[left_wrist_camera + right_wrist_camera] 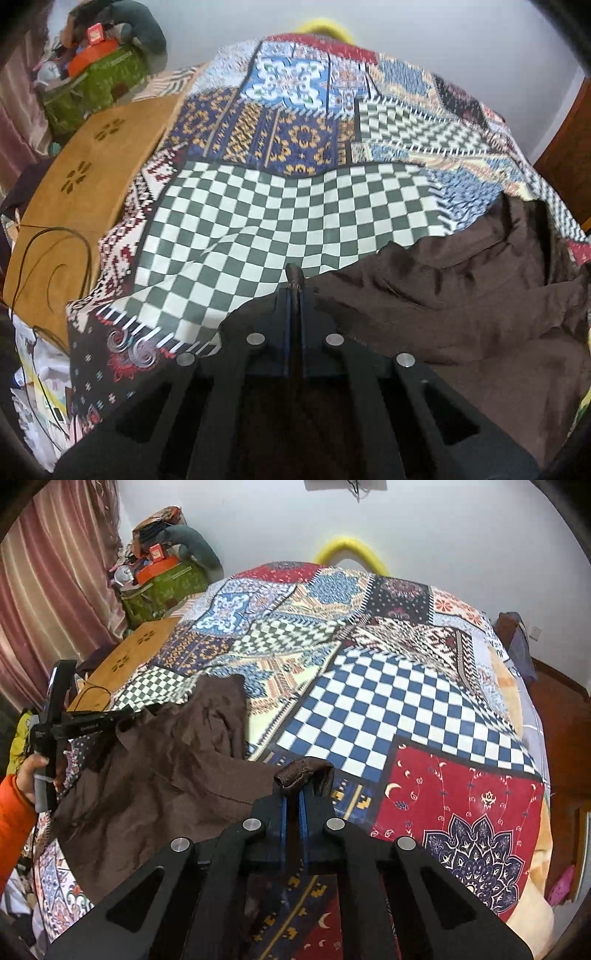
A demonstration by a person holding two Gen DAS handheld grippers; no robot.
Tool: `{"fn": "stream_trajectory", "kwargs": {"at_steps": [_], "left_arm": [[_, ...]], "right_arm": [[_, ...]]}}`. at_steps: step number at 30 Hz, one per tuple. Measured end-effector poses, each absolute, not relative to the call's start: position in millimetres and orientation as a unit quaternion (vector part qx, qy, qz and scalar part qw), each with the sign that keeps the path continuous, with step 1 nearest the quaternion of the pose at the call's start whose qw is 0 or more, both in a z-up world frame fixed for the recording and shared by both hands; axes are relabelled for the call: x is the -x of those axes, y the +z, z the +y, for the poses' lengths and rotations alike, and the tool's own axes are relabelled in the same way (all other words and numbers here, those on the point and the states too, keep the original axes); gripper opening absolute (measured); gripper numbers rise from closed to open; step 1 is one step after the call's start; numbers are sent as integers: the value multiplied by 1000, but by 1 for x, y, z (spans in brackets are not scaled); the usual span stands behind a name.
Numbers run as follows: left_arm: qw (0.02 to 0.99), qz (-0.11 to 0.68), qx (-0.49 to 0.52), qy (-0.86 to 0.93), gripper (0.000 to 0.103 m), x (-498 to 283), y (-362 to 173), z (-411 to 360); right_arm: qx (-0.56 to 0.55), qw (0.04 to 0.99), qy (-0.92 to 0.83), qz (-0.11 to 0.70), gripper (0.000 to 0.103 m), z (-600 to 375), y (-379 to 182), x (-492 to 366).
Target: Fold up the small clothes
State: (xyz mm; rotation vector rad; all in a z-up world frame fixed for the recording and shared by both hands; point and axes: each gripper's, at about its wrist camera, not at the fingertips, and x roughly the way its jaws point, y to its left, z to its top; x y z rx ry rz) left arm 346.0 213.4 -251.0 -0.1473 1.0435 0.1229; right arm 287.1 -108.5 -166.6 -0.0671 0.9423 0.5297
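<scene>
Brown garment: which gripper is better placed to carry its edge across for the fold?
Probably right: the right gripper pinches a rolled edge of the brown garment with open quilt ahead; the left gripper grips too.

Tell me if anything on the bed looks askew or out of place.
The brown garment lies crumpled and bunched, not flat. Both the left hand-held gripper and the right hand-held gripper pinch its edges. Nothing else on the patchwork bedspread stands out.

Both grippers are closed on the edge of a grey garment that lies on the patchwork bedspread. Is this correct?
Not quite: the garment is dark brown, not grey, as the right wrist view shows. The rest holds: the left gripper and the right gripper are both closed on its edge, and it lies on the patchwork bedspread.
</scene>
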Motion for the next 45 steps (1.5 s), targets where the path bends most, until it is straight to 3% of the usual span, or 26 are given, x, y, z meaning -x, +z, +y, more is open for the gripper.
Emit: {"fn": "stream_trajectory", "kwargs": {"at_steps": [14, 25, 28, 30, 33, 36, 39, 45], "left_arm": [[895, 417, 120, 105, 2, -268, -171, 267], [859, 479, 114, 142, 3, -293, -228, 286], [843, 500, 122, 156, 5, -298, -249, 293], [839, 505, 125, 161, 10, -298, -254, 296], [843, 500, 100, 171, 21, -295, -249, 292], [855, 486, 75, 162, 41, -288, -235, 281], [864, 477, 74, 145, 49, -279, -221, 272], [866, 480, 67, 123, 52, -253, -209, 250]], "right_arm": [[39, 875, 260, 407, 4, -81, -132, -299], [46, 860, 267, 433, 4, -35, -148, -345], [56, 861, 262, 433, 13, -33, -149, -347], [64, 861, 261, 432, 32, -33, -149, -347], [62, 868, 259, 419, 45, -40, -145, -341], [57, 867, 256, 423, 48, -48, -142, -338], [59, 862, 259, 433, 48, -55, -142, -332], [69, 843, 263, 463, 48, -65, -151, -304]]}}
